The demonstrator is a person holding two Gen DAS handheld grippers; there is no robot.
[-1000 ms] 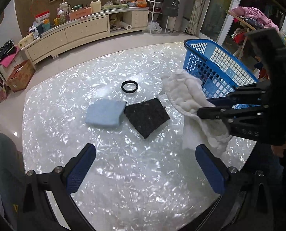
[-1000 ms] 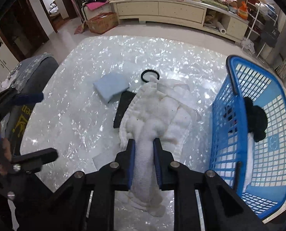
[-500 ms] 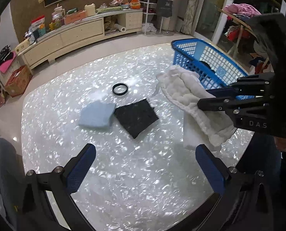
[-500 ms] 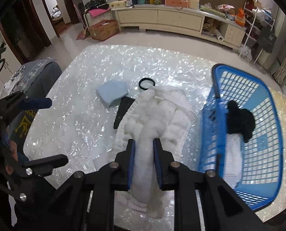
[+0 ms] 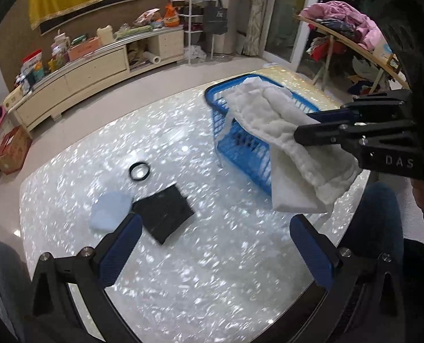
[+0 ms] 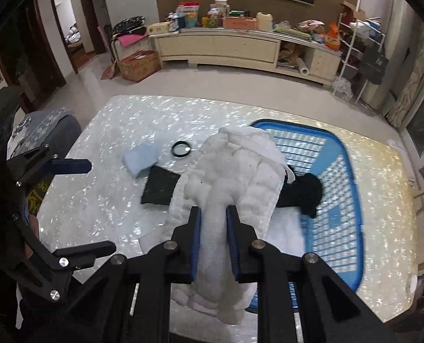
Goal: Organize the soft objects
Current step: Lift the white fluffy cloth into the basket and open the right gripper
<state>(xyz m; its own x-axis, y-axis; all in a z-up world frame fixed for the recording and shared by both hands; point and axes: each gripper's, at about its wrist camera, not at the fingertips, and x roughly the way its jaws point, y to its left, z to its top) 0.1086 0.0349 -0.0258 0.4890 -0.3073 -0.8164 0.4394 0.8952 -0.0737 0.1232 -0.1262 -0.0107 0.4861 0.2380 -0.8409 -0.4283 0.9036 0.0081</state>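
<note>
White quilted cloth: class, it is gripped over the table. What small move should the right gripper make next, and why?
Probably carry the white quilted cloth a little further over the blue basket, then open. The right gripper is shut on it, and part of it hangs outside the near rim, above the table.

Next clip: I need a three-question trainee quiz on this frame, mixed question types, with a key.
1. True or false: the right gripper is shut on the white quilted cloth.
2. Multiple choice: what already lies inside the blue basket? A) a yellow sponge B) a black item over a white one C) a red ball
3. Fill in: the left gripper is ____ and holds nothing.

Key
1. True; the cloth is pinched between its fingers and hangs partly over the basket rim.
2. B; the black item rests on the white item.
3. Open; the light blue cloth, black cloth and black ring lie on the table.
</note>
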